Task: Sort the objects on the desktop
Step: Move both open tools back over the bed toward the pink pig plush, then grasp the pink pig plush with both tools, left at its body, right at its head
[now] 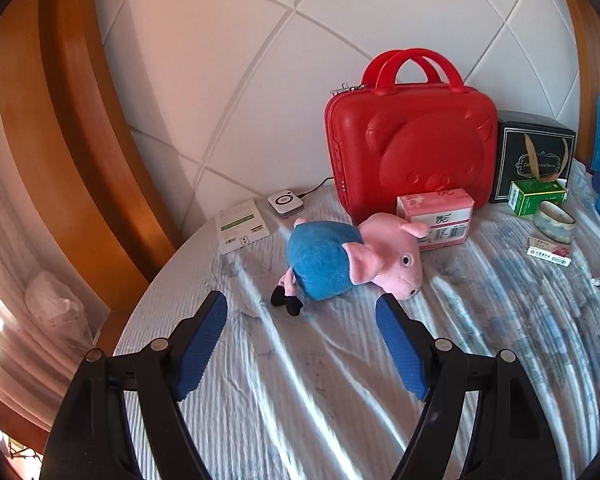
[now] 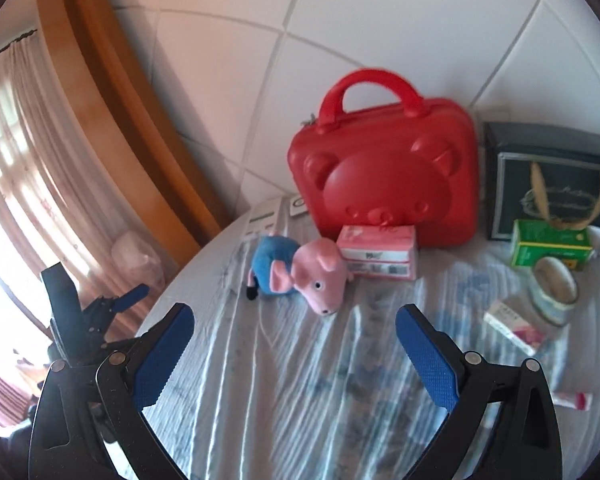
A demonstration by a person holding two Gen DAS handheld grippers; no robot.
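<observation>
Left wrist: looked down at the bed (image 1: 300,360) from near.
Right wrist: similar, farther right.
Shared: red case (image 1: 410,152).

A bedroom in a home — a bed spread with a rumpled blue-and-white sheet (image 1: 340,380) runs up to a white quilted headboard (image 1: 228,80) framed in curved wood (image 1: 72,128). Pink curtains (image 2: 24,168) glow with daylight at the side. Household odds lie on the bed — a plush pig (image 1: 352,258), a red case (image 1: 412,152), a tissue pack (image 1: 440,216), small boxes.
</observation>
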